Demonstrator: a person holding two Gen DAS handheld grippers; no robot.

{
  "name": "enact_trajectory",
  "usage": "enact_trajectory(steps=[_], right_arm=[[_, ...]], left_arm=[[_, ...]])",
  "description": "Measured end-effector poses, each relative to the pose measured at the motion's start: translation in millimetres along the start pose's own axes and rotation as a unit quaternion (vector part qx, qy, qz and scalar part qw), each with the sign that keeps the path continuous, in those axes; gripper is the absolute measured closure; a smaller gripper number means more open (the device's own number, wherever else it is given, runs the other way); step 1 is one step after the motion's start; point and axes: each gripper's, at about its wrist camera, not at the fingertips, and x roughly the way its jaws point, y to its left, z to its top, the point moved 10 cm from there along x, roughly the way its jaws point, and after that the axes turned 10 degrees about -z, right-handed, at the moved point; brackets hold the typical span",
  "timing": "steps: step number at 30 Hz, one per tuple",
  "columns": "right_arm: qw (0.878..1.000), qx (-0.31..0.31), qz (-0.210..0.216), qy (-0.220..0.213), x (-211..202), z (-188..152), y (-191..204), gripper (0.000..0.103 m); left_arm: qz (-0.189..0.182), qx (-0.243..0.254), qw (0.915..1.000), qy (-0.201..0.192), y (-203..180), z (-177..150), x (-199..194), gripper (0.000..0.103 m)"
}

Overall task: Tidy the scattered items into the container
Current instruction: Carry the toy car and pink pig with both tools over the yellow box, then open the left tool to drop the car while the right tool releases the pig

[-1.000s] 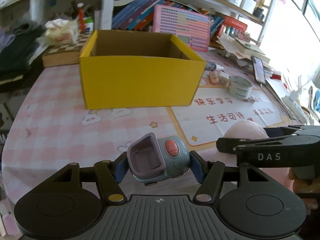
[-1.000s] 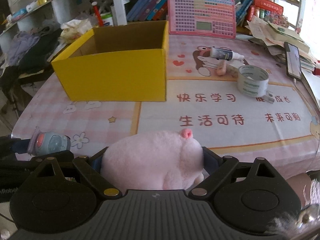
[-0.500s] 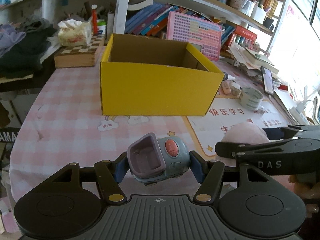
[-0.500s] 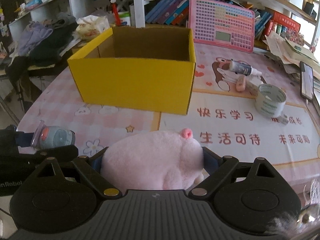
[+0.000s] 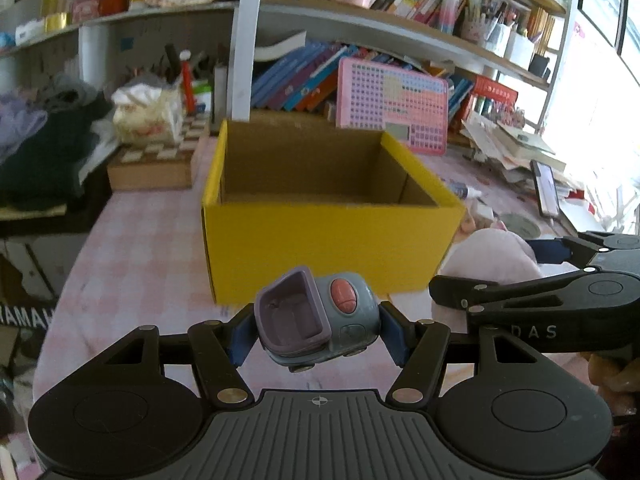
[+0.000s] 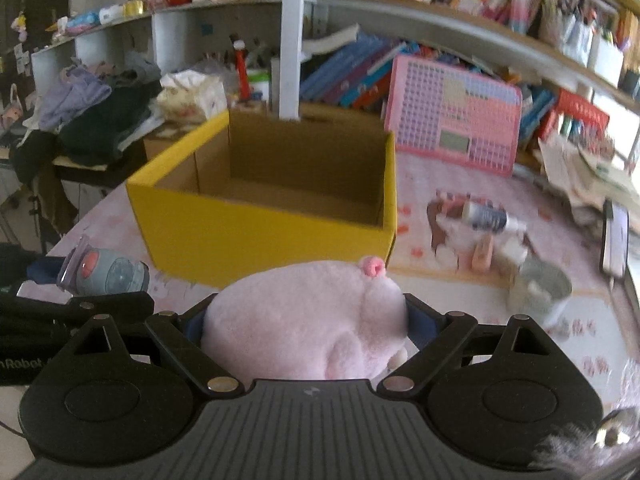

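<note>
My left gripper (image 5: 316, 330) is shut on a small blue-grey toy car (image 5: 316, 320) with a purple scoop and a red button, held above the table in front of the open yellow cardboard box (image 5: 328, 244). My right gripper (image 6: 306, 320) is shut on a pink plush pig (image 6: 308, 320), also lifted in front of the box (image 6: 260, 236). The box looks empty inside. The pig (image 5: 488, 256) and right gripper (image 5: 544, 280) show at the right of the left wrist view; the toy car (image 6: 106, 276) shows at the left of the right wrist view.
On the pink checked tablecloth (image 6: 580, 344) right of the box lie a tape roll (image 6: 540, 290), a small bottle (image 6: 490, 218) and an eraser (image 6: 482, 258). A pink toy laptop (image 6: 452, 128), books, a phone (image 6: 614, 240) and piled clothes (image 6: 92, 120) crowd the back.
Both grippers have risen and moved closer to the box with their toys still held. The box opening now shows from higher up.
</note>
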Motion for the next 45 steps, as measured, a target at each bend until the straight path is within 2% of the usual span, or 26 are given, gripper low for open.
enact_trajectory(steps=[6,12,18,22,26,30,33,36,41,45], right_arm=[[0.997,-0.007,0.004,-0.074,-2.0,39.3,-6.9,0.011],[0.991,-0.03,0.021,-0.127,9.2,84.9,-12.2,0.011],[0.99,-0.047,0.045,-0.126,40.6,114.0,-13.6,0.011],[0.986,-0.101,0.05,-0.119,68.7,120.4,-6.9,0.011],[0.971,-0.206,0.051,-0.113,100.2,114.1,10.9,0.011],[0.943,-0.308,0.061,-0.109,127.0,105.9,28.0,0.011],[0.927,-0.36,0.073,-0.082,151.5,102.7,36.3,0.011],[0.903,-0.417,0.088,-0.049,178.9,98.7,45.3,0.011],[0.884,-0.457,0.097,0.005,216.3,90.9,51.8,0.01],[0.873,-0.478,0.1,0.02,230.3,91.9,54.5,0.01]], left_arm=[[-0.01,-0.002,0.9996,-0.025,1.3,32.9,2.5,0.04],[-0.006,0.034,0.998,-0.052,4.4,74.6,12.6,0.04],[-0.007,0.05,0.9975,-0.049,12.8,102.4,36.1,0.04],[0.004,0.075,0.9965,-0.035,25.4,116.4,56.5,0.04],[0.005,0.097,0.9952,0.011,39.4,122.1,86.5,0.039],[0.023,0.146,0.9877,0.052,47.3,122.0,116.4,0.039],[0.023,0.157,0.9843,0.078,50.2,122.1,139.5,0.039],[0.018,0.146,0.9824,0.115,56.1,120.2,165.9,0.039],[0.023,0.141,0.974,0.176,66.7,114.0,200.2,0.039],[0.04,0.164,0.9654,0.199,67.7,114.4,214.7,0.038]])
